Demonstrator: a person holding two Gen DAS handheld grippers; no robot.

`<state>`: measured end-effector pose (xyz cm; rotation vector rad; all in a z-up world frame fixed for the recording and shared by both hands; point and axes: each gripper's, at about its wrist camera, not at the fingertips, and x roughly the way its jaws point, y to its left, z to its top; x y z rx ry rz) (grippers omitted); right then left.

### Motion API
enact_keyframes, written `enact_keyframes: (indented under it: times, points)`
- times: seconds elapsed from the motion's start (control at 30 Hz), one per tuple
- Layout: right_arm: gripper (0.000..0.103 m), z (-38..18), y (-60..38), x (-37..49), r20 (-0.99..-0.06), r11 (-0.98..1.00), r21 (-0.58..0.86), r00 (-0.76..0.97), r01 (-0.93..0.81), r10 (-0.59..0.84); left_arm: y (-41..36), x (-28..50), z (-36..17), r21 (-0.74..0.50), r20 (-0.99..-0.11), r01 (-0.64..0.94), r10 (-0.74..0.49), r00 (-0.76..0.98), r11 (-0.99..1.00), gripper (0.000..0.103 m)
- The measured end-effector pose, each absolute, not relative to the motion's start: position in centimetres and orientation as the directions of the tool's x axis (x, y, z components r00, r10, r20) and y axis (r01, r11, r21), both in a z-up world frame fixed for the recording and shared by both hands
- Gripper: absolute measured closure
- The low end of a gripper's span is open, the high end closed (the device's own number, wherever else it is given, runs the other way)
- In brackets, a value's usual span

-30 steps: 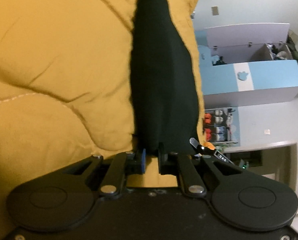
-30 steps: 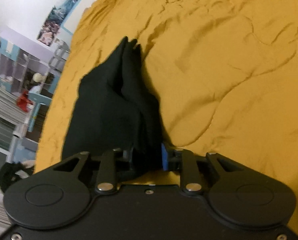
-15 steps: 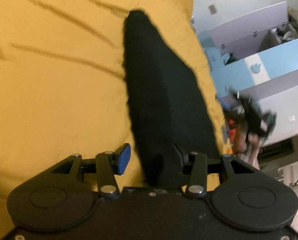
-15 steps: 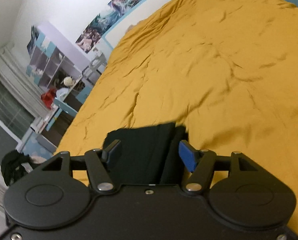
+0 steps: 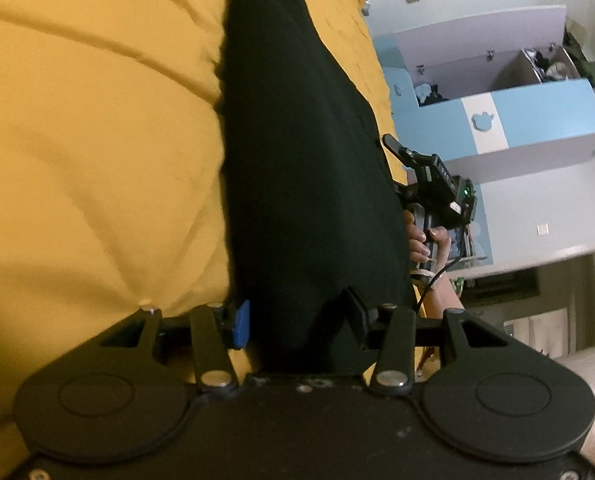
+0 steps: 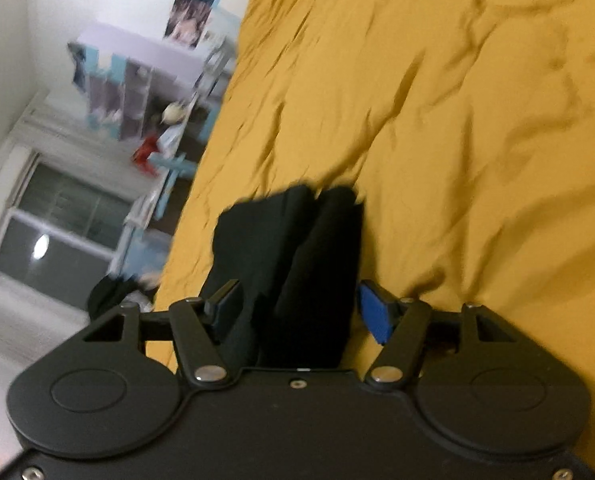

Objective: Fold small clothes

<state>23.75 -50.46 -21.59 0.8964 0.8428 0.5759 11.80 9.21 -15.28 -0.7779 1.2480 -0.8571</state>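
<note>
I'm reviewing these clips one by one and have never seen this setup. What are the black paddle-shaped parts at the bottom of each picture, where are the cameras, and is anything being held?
No robot here: a person carries a two-finger tool in each hand, and each tool has a camera looking out along its fingers. The black parts at the bottom are the tool itself. One picture is from the left tool, the other from the right tool. Both look at a black garment lying on a yellow bedspread. In the left view you also see the person's other hand gripping the right tool's handle. Both tools have just been opening; the garment sits between the fingers, but the blue pads stand clear of it, so nothing is held.
</note>
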Motion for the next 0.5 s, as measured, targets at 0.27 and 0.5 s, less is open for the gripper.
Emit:
enact_keyframes:
  times: [0.27, 0.5]
  points:
    - [0.034, -22.4, -47.8, 27.4, -0.364, 0.479, 0.876, 0.566, -0.062, 0.74, 6.7, 13.3, -16.3, -0.883, -0.454, 0.108, -0.89, 0.052, 0.456, 0.051]
    - [0.028, -22.0, -47.3, 27.0, -0.385, 0.52, 0.851, 0.584, -0.075, 0.715, 3.8, 12.8, -15.4, -0.833, -0.525, 0.157, -0.848, 0.078, 0.53, 0.048]
